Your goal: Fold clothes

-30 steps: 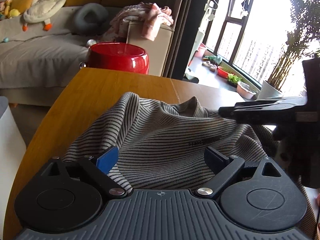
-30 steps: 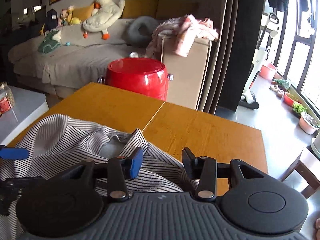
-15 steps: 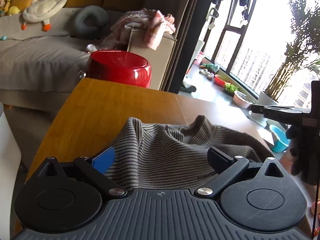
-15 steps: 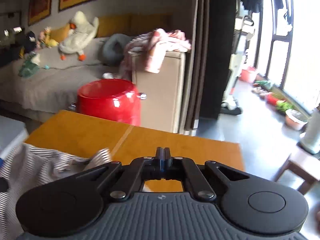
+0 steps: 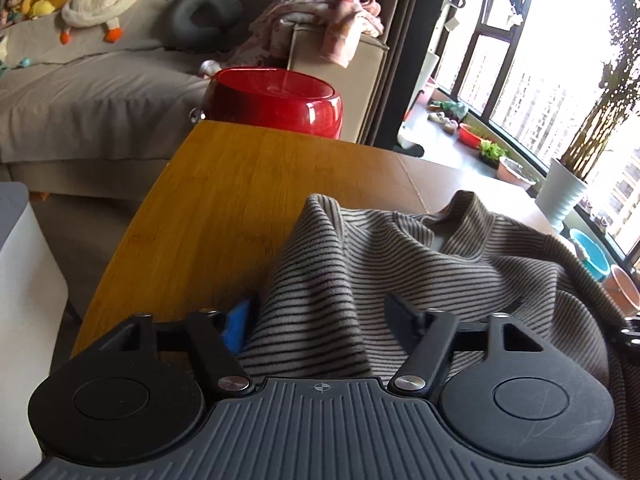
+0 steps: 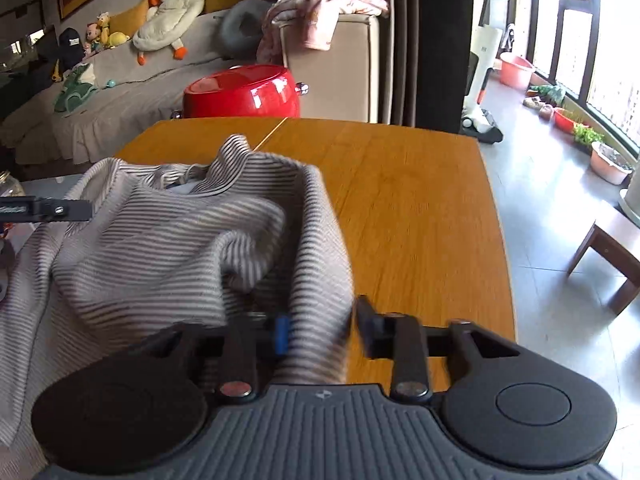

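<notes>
A grey-and-black striped knit sweater (image 5: 420,276) lies bunched on the honey-coloured wooden bench (image 5: 248,200), collar pointing away from the person. Each tool straddles one side of it. The left tool (image 5: 316,316) stands wide open with cloth mounded between its fingers, not pinched. The right tool (image 6: 320,328) is also parted, a fold of the sweater's right edge lying in the gap. The garment stretches crosswise between them, equally near both.

Bare wooden table (image 6: 420,208) lies beyond the striped shirt (image 6: 168,240); red pot (image 6: 244,92) borders its far edge.
</notes>
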{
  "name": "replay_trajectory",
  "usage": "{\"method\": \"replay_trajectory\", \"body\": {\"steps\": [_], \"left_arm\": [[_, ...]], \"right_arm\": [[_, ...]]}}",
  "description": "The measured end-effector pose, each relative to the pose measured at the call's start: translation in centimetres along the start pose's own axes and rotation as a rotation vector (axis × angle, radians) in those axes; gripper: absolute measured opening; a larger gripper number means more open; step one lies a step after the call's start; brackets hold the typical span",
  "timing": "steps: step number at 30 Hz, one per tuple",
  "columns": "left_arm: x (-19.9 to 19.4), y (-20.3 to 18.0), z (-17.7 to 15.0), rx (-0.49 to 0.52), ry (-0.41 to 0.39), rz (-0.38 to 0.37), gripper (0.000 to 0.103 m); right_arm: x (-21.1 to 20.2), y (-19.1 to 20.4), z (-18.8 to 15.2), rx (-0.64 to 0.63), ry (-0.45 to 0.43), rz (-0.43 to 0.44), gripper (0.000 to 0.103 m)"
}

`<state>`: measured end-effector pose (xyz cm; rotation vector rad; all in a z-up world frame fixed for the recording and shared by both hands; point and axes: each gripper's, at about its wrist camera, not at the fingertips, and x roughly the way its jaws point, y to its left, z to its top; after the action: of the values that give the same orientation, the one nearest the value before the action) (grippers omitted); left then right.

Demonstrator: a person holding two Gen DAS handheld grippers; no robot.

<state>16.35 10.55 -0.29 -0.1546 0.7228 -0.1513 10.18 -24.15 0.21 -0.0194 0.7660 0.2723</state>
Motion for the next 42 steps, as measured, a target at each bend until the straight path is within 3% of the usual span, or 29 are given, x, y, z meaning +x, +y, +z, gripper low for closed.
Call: {"method": "replay_trajectory", "body": {"steps": [2,4,8,11,15,17,19,21,28,31,33,34,35,36,39,42], "left_arm": [[-0.1,0.6,0.2,0.005,-0.01,0.014,0.042],[-0.2,1.2,0.6,0.008,-0.025,0.032,0.033],[0.2,2.5,1.2,0.001,-0.054,0.097,0.028],[0.4,3.0,1.5,-0.017,-0.054,0.095,0.029],[-0.2,2.9,1.8,-0.017,-0.056,0.083,0.033],[-0.5,2.8,2.0,-0.017,-0.057,0.076,0.041],[-0.9,2.7,2.1,-0.018,-0.06,0.07,0.044],[-1.4,2.8,2.3,-0.029,-0.07,0.062,0.054],[-0.5,3.0,2.5,-0.033,-0.037,0.058,0.059],[0.3,2.9,2.0,-0.016,-0.001,0.048,0.063],[0.7,2.8,1.7,-0.005,0.01,0.038,0.06],[0.9,2.8,1.6,0.0,0.013,0.033,0.058],[1.1,2.8,1.7,0.0,0.013,0.03,0.048],[1.3,2.7,1.7,0.0,0.014,0.032,0.044],[1.6,2.5,1.9,0.007,0.003,0.045,0.035],[1.4,2.7,2.0,0.006,-0.002,0.036,0.035]], "right_arm": [[-1.8,0.1,0.4,0.023,-0.055,0.024,0.01],[-1.9,-0.9,1.2,0.034,-0.075,-0.021,0.009],[-1.9,-3.1,2.8,0.054,-0.11,-0.118,0.009],[-1.9,-4.7,4.0,0.069,-0.137,-0.192,0.009],[2.6,-5.2,1.9,0.022,-0.014,-0.274,0.011],[2.5,-5.1,2.1,0.012,-0.02,-0.282,0.012],[2.1,-5.0,2.4,0.002,-0.033,-0.291,0.02],[1.2,-4.5,3.3,-0.033,-0.064,-0.314,0.028],[-1.1,-1.6,7.3,-0.107,-0.193,-0.294,0.035],[0.2,0.5,8.9,-0.198,-0.196,-0.318,0.057],[1.5,1.6,9.4,-0.258,-0.187,-0.378,0.059],[1.9,2.2,9.7,-0.266,-0.191,-0.347,0.056],[2.3,2.7,10.0,-0.27,-0.195,-0.308,0.041],[3.0,3.4,10.4,-0.254,-0.186,-0.22,0.033],[5.6,5.9,11.6,-0.183,-0.134,0.038,0.033],[10.4,8.0,12.2,-0.071,-0.003,0.176,0.041]]}}
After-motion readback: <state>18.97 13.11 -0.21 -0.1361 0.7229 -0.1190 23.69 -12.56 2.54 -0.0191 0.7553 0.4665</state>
